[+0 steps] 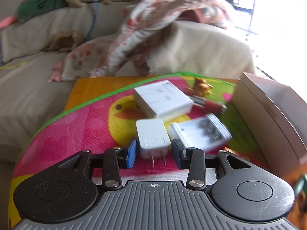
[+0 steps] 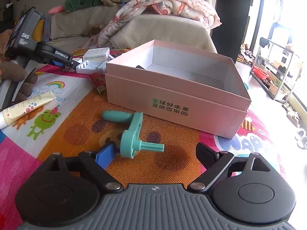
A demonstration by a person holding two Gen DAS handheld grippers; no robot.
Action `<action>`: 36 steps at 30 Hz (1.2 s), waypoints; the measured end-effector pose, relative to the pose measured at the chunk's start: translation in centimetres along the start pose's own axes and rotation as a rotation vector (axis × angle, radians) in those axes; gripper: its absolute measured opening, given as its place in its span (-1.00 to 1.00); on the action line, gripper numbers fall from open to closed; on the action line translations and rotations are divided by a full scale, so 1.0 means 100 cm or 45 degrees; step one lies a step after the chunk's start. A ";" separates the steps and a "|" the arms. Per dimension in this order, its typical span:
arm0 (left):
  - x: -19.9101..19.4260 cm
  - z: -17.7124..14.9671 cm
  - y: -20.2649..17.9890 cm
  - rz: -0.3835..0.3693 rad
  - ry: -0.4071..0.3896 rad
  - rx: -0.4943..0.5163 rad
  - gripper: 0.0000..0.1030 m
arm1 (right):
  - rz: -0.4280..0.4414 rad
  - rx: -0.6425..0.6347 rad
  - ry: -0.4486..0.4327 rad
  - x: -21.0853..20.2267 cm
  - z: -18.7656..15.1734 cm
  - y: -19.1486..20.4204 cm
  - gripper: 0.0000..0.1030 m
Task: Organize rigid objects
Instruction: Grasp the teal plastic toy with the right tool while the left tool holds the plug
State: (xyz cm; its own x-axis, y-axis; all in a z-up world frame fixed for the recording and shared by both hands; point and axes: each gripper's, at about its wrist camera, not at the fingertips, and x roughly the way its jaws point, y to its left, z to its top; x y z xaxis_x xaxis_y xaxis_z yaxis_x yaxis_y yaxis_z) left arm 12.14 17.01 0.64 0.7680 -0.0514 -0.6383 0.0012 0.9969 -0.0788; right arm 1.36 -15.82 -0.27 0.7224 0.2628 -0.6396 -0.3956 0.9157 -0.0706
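The white plug adapter (image 1: 153, 140) is seen between the left gripper's (image 1: 153, 153) parted jaws, untouched, with a battery charger (image 1: 201, 132) just beyond, while the teal crank handle (image 2: 132, 132) lies between the right gripper's (image 2: 153, 153) wide-open jaws, near the left one, before the pink box (image 2: 178, 103).

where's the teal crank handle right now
In the right wrist view the teal crank handle lies on the orange mat just ahead of the open right tongs, in front of the pink box.

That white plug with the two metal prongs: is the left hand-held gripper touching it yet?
Apart. The left wrist view shows the white plug between the open fingers of the left hand-held gripper, with a strip of mat visible on each side.
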 end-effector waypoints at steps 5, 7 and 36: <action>-0.005 -0.003 -0.005 0.000 0.010 0.059 -0.17 | -0.015 0.018 0.014 0.002 0.001 -0.002 0.89; -0.003 0.000 -0.003 -0.004 0.003 -0.010 -0.17 | -0.016 0.025 0.018 0.003 0.001 -0.003 0.89; -0.104 -0.023 -0.028 -0.236 -0.040 -0.035 -0.28 | -0.212 -0.098 0.001 -0.003 0.001 -0.011 0.90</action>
State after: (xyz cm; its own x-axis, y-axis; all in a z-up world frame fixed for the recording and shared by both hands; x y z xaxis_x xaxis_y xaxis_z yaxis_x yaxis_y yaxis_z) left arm 2.70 14.65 5.76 0.7758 -0.2319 -0.5869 0.1273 0.9684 -0.2143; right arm 1.68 -16.84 0.08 0.7808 0.1094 -0.6151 -0.3133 0.9204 -0.2339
